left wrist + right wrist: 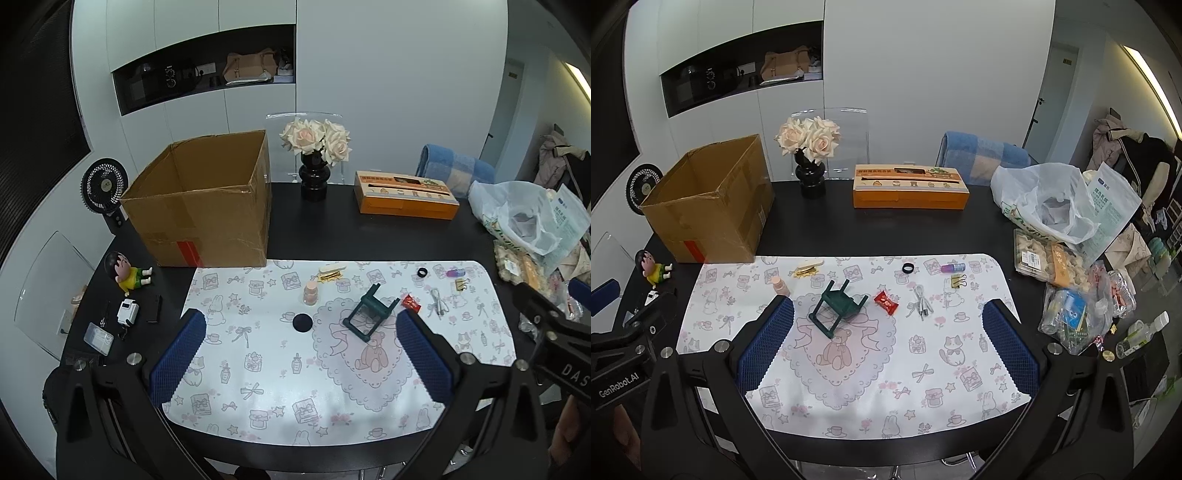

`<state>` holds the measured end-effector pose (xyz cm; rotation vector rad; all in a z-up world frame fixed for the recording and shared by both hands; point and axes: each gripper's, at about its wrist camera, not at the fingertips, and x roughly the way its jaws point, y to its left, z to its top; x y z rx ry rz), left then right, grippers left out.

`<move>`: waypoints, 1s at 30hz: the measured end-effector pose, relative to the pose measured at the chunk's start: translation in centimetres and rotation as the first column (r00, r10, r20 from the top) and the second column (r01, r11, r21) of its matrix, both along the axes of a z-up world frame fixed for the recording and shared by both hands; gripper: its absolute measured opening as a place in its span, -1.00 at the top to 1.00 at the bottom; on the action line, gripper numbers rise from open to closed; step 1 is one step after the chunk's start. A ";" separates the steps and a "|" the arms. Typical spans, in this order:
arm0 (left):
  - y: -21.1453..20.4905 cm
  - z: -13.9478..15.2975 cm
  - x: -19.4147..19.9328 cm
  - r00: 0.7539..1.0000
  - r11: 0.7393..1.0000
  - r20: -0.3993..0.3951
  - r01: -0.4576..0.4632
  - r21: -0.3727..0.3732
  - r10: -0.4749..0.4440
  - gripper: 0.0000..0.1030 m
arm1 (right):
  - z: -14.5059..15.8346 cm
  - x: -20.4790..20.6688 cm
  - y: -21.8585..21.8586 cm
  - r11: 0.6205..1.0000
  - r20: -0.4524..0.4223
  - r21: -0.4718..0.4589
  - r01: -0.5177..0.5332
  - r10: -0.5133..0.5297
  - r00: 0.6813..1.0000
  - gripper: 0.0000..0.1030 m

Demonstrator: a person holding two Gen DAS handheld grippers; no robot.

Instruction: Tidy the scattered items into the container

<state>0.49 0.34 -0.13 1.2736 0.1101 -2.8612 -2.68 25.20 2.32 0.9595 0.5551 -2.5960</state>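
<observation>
An open cardboard box (199, 206) (709, 206) stands at the back left of the patterned mat (280, 369) (886, 369). Scattered on the mat lie a tipped green toy chair (369, 310) (838, 306), a red candy (410, 303) (886, 302), a small peach bottle (311, 292) (780, 285), a black disc (302, 323), a black ring (422, 272) (908, 268), a white cable (436, 303) (919, 302), a purple tube (455, 273) (953, 267), a binder clip (461, 284) (958, 280) and gold clips (330, 273) (807, 268). My left gripper (301, 332) and right gripper (888, 321) hover open above the mat's near half, holding nothing.
A black vase of roses (314, 158) (810, 158) and an orange carton (406, 197) (910, 186) stand behind the mat. Plastic bags and snack packs (1063, 236) crowd the right edge. A cartoon figurine (127, 275), a white toy (127, 312) and a fan (103, 186) sit left.
</observation>
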 end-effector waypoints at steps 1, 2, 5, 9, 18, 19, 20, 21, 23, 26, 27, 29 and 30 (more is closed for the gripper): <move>0.0 0.0 0.0 1.000 1.000 0.000 -0.002 0.007 0.002 -0.99 | 0.0 0.0 0.0 1.000 0.001 -0.001 0.000 0.000 1.000 -1.00; -0.1 0.0 0.0 1.000 1.000 0.001 -0.003 0.014 0.003 -0.99 | 0.0 0.0 0.0 1.000 0.002 -0.002 0.000 0.000 1.000 -1.00; -0.1 0.1 0.0 1.000 1.000 -0.001 -0.002 0.026 0.002 -0.99 | 0.1 -0.1 0.0 1.000 0.003 -0.005 0.000 0.000 1.000 -1.00; -0.1 0.1 0.0 1.000 0.999 -0.002 0.007 0.043 -0.007 -0.99 | 0.1 -0.4 0.3 1.000 0.007 -0.005 -0.004 0.004 1.000 -1.00; 0.0 -0.1 -0.1 1.000 1.000 0.005 0.008 0.025 -0.008 -0.99 | -0.1 -0.4 0.3 1.000 0.010 0.001 -0.007 0.007 1.000 -1.00; 0.0 -0.1 -0.1 1.000 1.000 0.008 0.008 0.024 -0.008 -0.99 | -0.1 -0.4 0.2 1.000 0.010 0.001 -0.008 0.008 1.000 -1.00; 0.0 -0.2 -0.1 1.000 1.000 0.011 0.008 0.023 -0.008 -0.99 | -0.1 -0.4 0.2 1.000 0.010 -0.003 -0.006 0.006 1.000 -1.00; 0.0 -0.2 -0.2 1.000 1.000 0.013 0.007 0.024 -0.007 -0.99 | -0.2 -0.4 0.1 1.000 0.009 -0.005 -0.004 0.004 1.000 -1.00; 0.0 -0.2 -0.2 1.000 1.000 0.014 0.004 0.023 -0.004 -0.99 | -0.2 -0.4 0.1 1.000 0.009 -0.005 -0.006 0.006 1.000 -1.00; 0.0 -0.2 -0.1 1.000 1.000 0.013 0.005 0.025 -0.005 -0.99 | -0.4 -0.5 0.0 1.000 0.011 0.000 -0.007 0.007 1.000 -1.00; 0.0 -0.3 -0.1 1.000 1.000 0.013 0.005 0.025 -0.005 -0.99 | -0.4 -0.5 -0.1 1.000 0.012 0.001 -0.007 0.007 1.000 -1.00; -0.1 -0.3 -0.2 1.000 1.000 0.013 0.004 0.025 -0.004 -0.99 | -0.6 -0.6 0.1 1.000 0.009 -0.001 -0.006 0.006 1.000 -1.00; -0.1 -0.3 -0.2 1.000 1.000 0.014 0.003 0.026 -0.003 -0.99 | -0.6 -0.6 0.1 1.000 0.009 -0.001 -0.006 0.006 1.000 -1.00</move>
